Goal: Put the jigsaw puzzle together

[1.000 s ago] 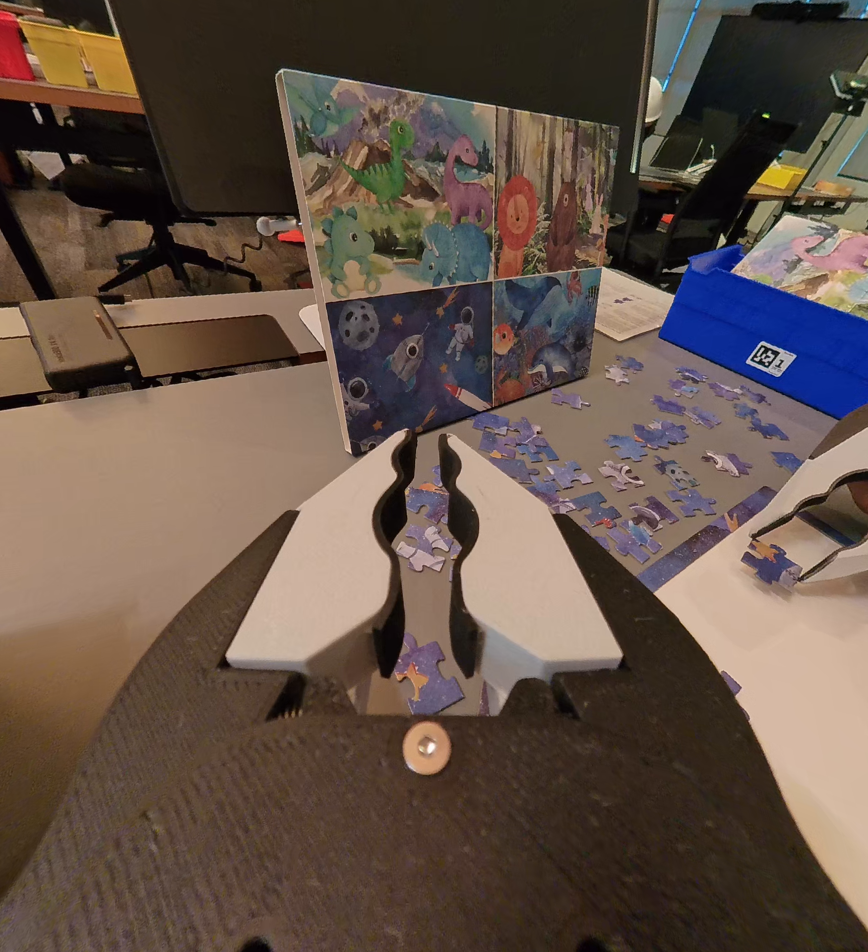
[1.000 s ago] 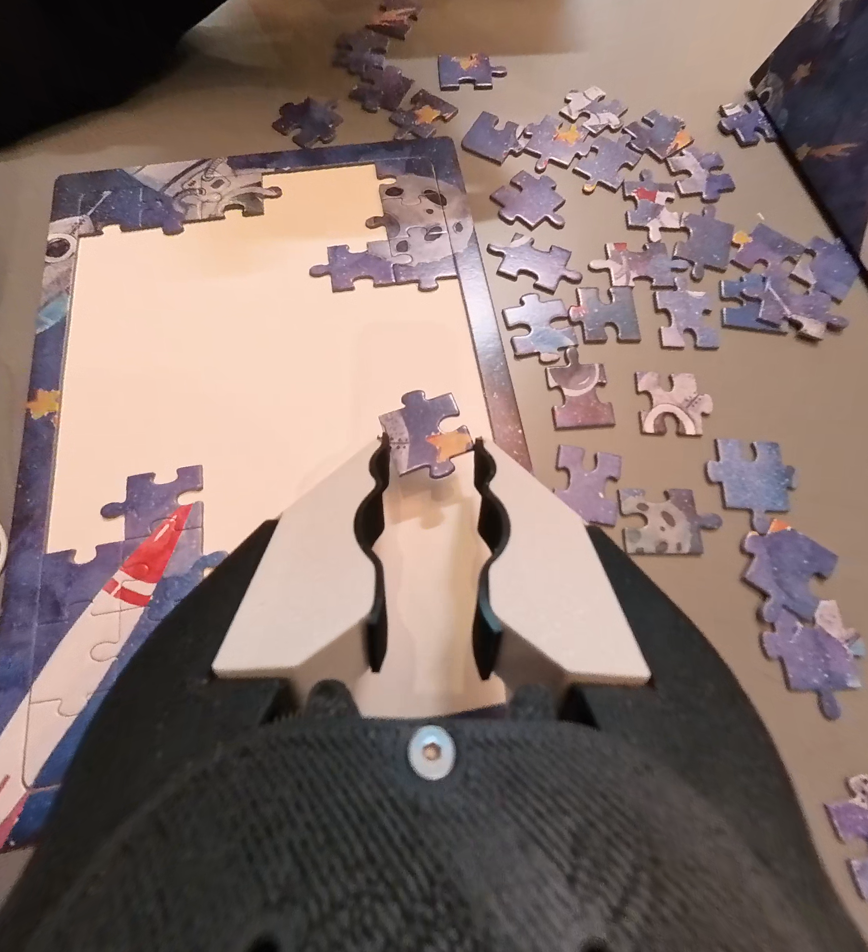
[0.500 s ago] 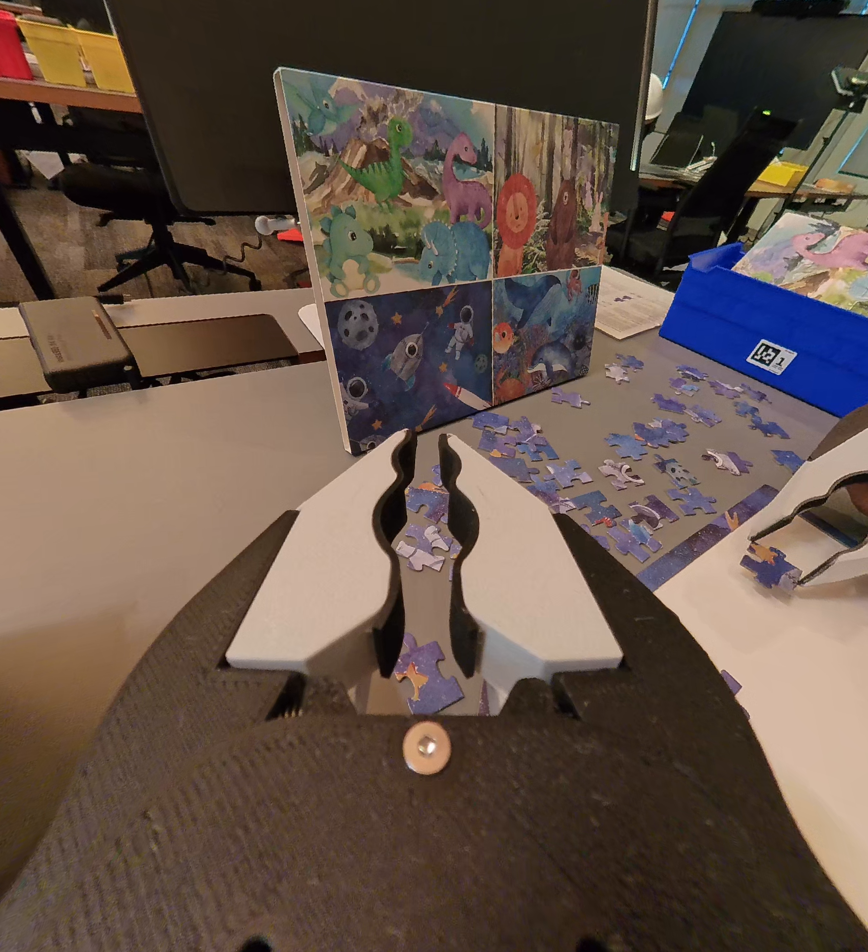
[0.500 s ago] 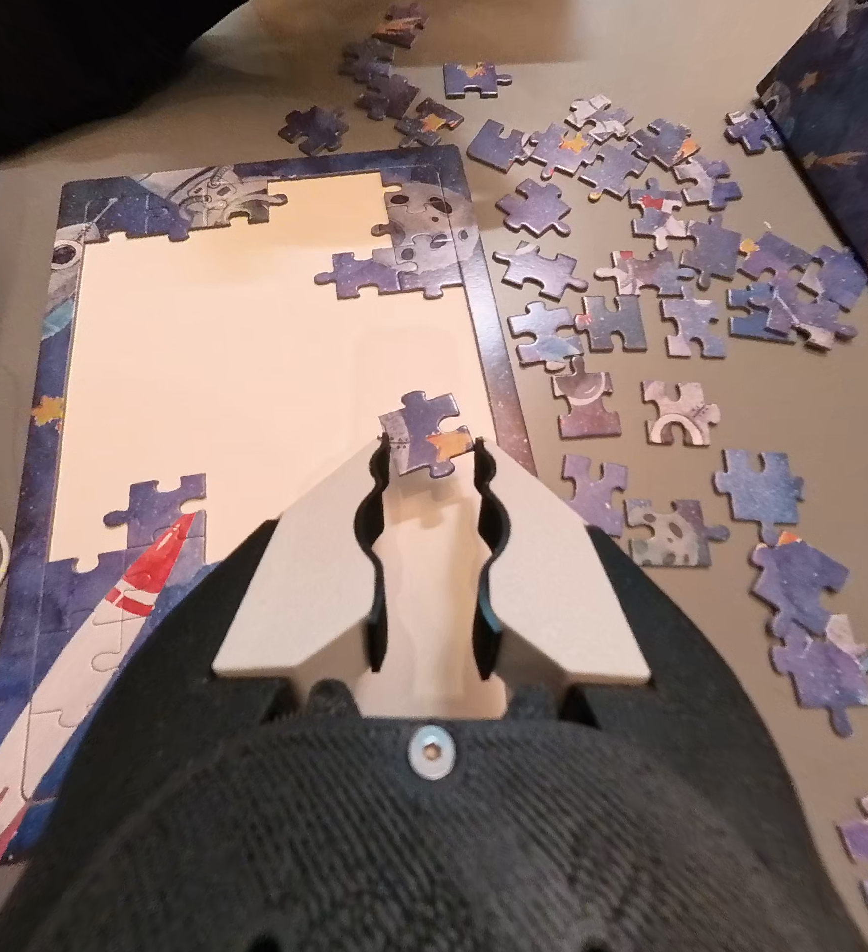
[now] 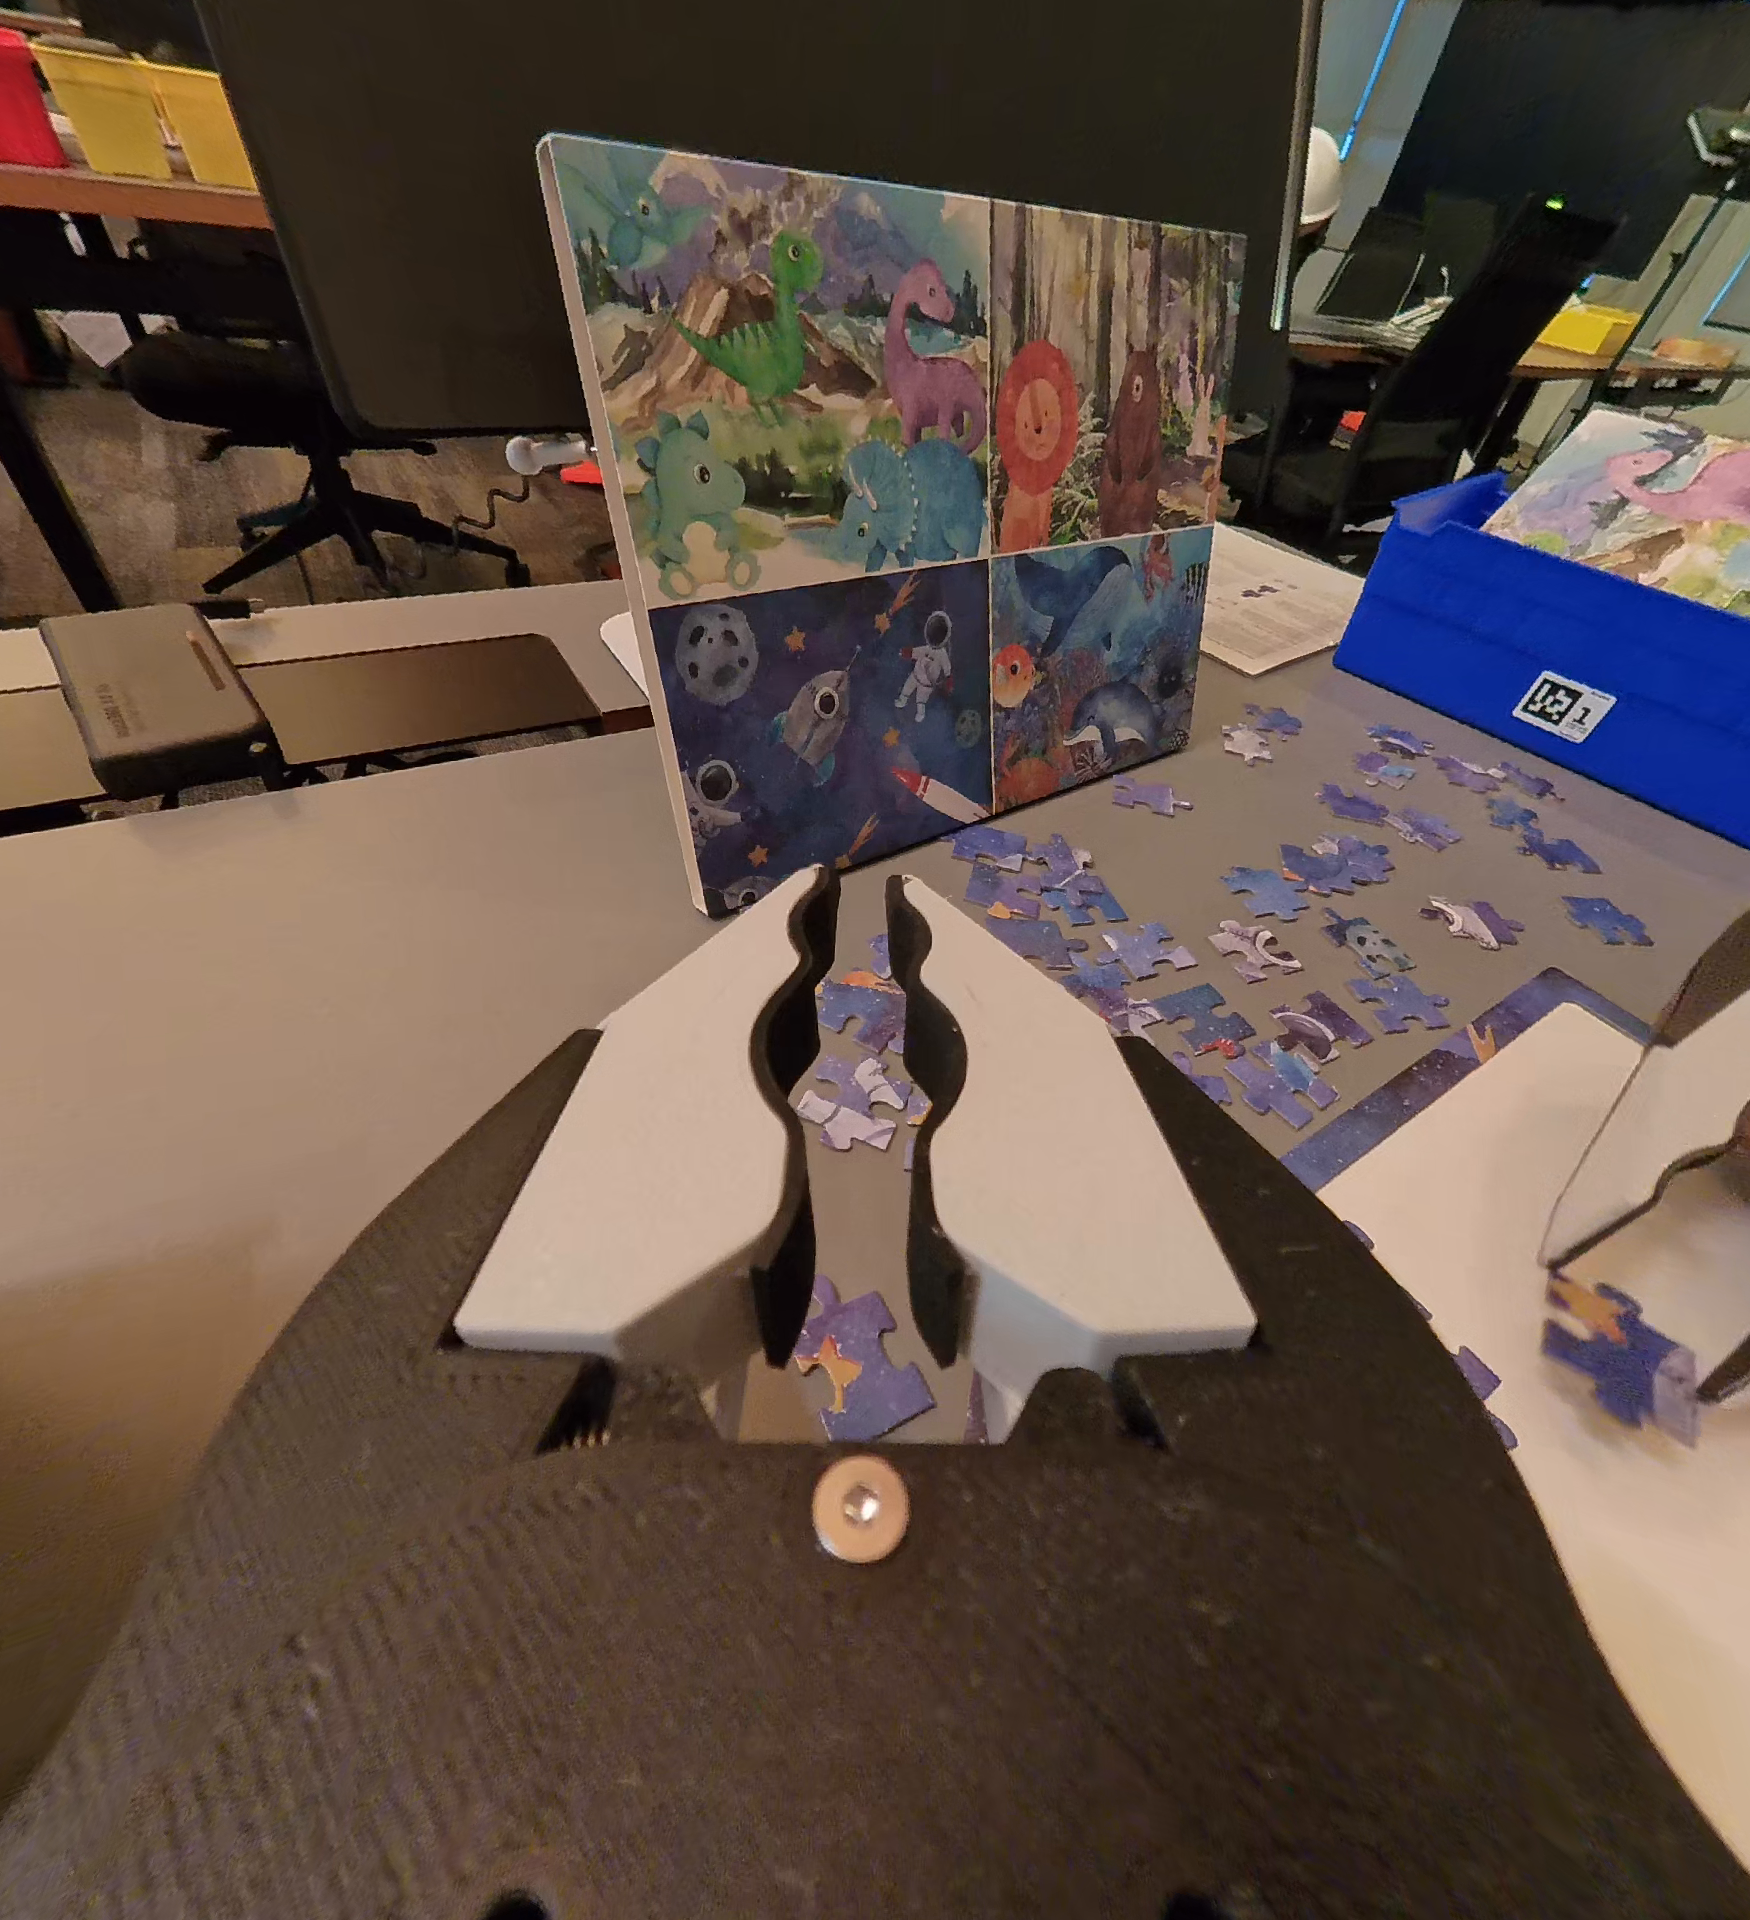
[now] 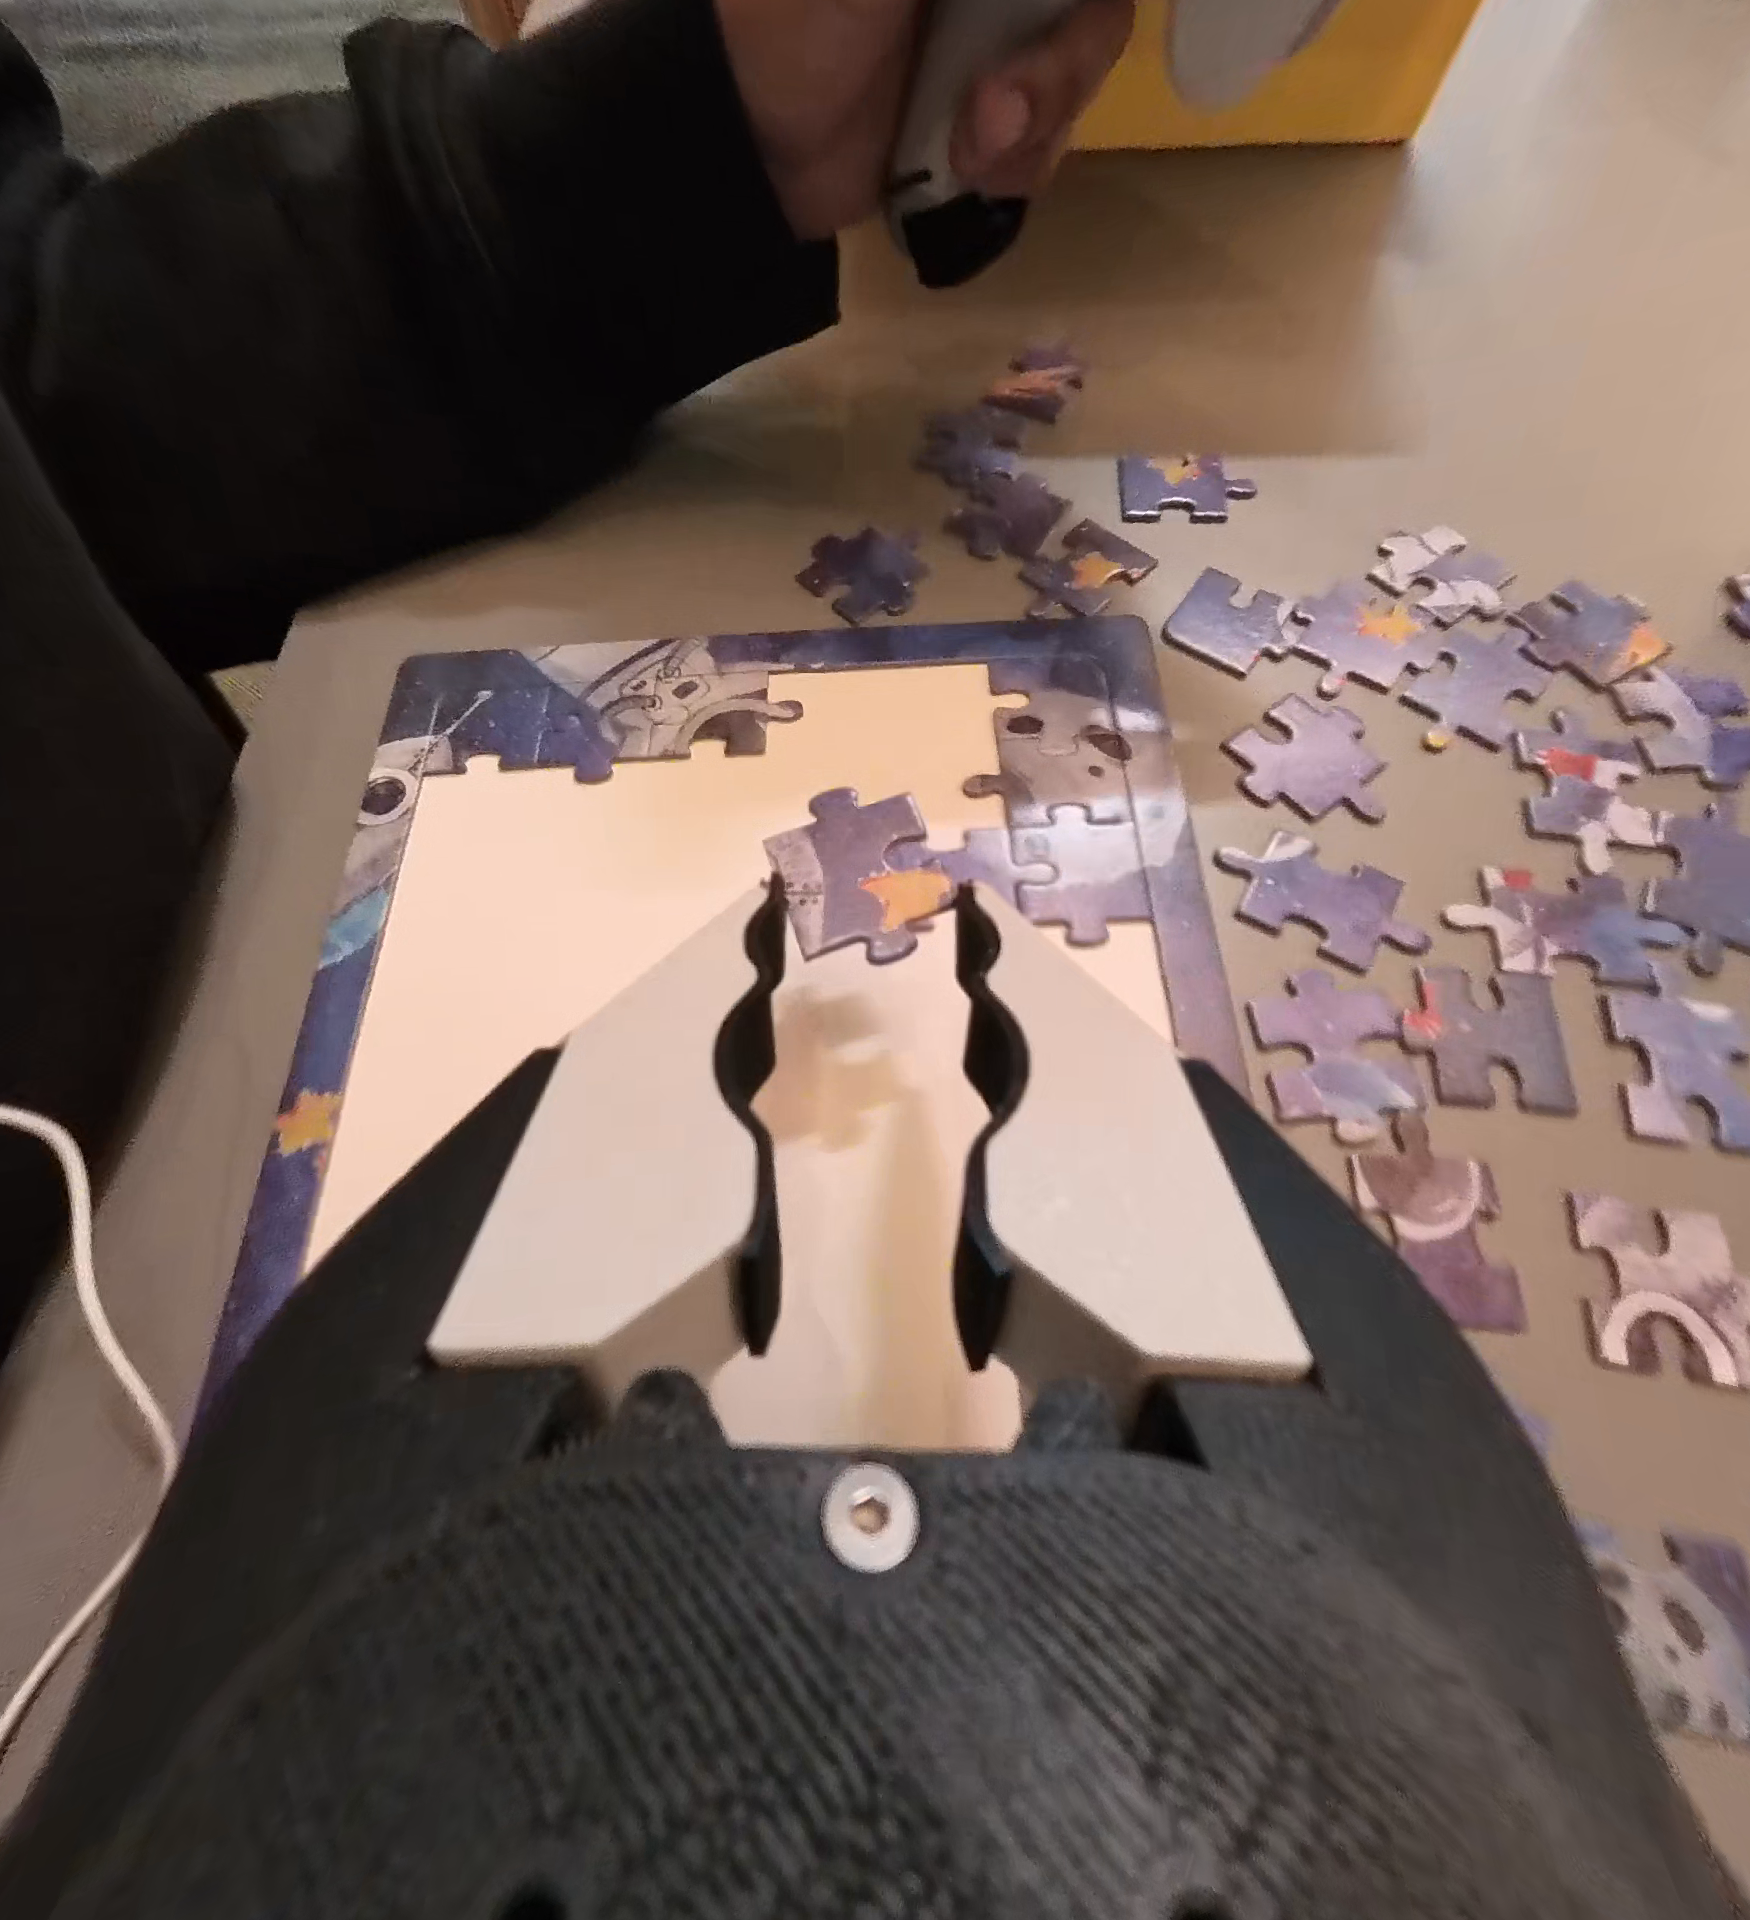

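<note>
Right wrist view: the right gripper point(image 6: 866, 894) pinches a blue puzzle piece with an orange star point(image 6: 855, 875) at its very tips, one pad on each side. The piece hangs over the bare cream middle of the puzzle tray point(image 6: 580, 935), just beside the moon pieces already fitted at the tray's far right corner point(image 6: 1079, 821). Lots of loose blue pieces point(image 6: 1473, 894) lie on the grey table to the right of the tray. A person's hand in a black sleeve point(image 6: 912, 114) shows at the top (it grips the other tool).

Left wrist view: the left gripper point(image 5: 863, 883) floats above the table w/ its fingers nearly closed, a thin slit between them, and nothing in it. Past it stands a puzzle box with dinosaurs, animals, space & fish pics point(image 5: 881, 499). A blue bin point(image 5: 1577, 665) sits at the right.
</note>
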Demonstrator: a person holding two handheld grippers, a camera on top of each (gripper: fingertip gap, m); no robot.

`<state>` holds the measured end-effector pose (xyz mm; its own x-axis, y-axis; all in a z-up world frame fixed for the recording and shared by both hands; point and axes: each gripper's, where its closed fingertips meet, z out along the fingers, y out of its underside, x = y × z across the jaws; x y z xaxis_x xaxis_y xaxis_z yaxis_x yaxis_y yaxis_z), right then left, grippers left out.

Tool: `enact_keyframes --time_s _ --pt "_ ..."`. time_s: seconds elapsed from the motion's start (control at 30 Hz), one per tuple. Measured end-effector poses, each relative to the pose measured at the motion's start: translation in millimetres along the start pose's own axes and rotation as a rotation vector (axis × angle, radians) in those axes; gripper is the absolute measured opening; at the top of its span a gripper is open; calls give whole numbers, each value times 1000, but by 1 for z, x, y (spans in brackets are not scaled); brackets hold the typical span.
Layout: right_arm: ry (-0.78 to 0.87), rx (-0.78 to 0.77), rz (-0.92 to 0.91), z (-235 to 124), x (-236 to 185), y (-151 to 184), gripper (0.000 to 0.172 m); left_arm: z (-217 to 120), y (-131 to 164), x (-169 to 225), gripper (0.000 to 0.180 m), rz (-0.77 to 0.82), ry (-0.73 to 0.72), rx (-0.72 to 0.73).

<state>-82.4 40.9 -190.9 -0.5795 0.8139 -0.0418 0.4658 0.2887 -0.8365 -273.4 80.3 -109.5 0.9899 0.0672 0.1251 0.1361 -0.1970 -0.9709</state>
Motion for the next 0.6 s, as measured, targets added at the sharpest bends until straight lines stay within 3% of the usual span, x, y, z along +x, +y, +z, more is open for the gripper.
enact_keyframes --time_s 0.27,0.47,0.6 --pt "51 6 52 11 12 -2 31 -3 -7 6 8 0 23 22" --pt "257 6 114 -22 57 16 31 -3 -8 14 9 42 28 7" --pt "311 55 161 -39 71 21 30 -1 -6 16 9 68 24 -10"
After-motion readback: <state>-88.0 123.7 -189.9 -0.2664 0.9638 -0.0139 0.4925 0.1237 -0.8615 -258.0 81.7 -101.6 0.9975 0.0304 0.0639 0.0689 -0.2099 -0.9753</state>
